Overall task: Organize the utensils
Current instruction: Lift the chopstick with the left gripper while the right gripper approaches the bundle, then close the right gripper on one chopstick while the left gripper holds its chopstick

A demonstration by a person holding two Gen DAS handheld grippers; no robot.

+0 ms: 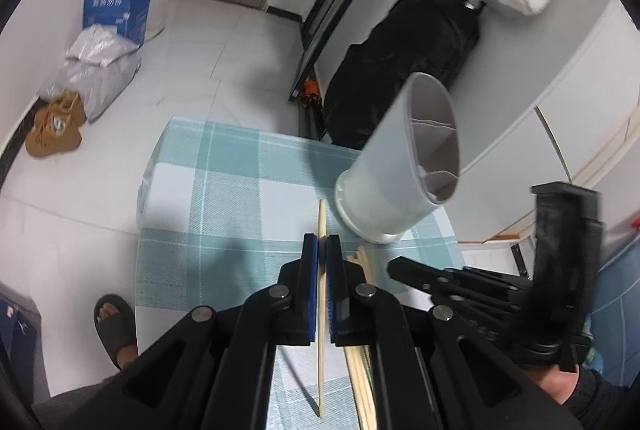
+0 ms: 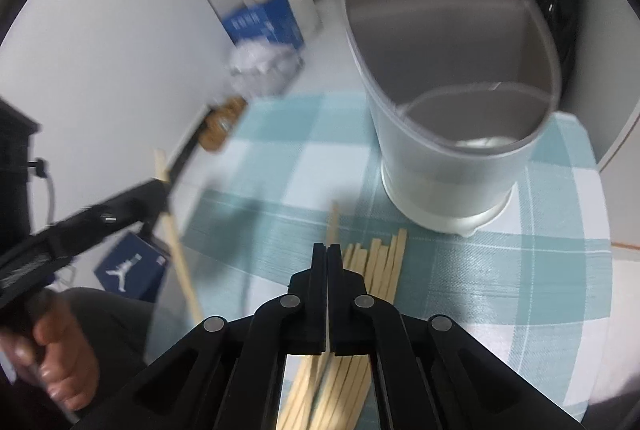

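A grey-white utensil holder (image 1: 394, 166) with inner dividers stands on the teal checked tablecloth (image 1: 224, 190); it also shows in the right wrist view (image 2: 452, 150). My left gripper (image 1: 321, 246) is shut on a single wooden chopstick (image 1: 321, 362), held above the cloth left of the holder; it shows in the right wrist view too (image 2: 176, 230). My right gripper (image 2: 327, 254) is shut on another chopstick (image 2: 333, 222) above a pile of chopsticks (image 2: 380, 266) lying in front of the holder. The right gripper body (image 1: 500, 290) shows at the right of the left wrist view.
The small table's edge drops to a white tiled floor. A blue box (image 1: 118, 10), bags and brown shoes (image 1: 56, 128) lie at the far left. A black bag (image 1: 408, 70) sits behind the table. My sandalled foot (image 1: 114, 322) is near the table's left side.
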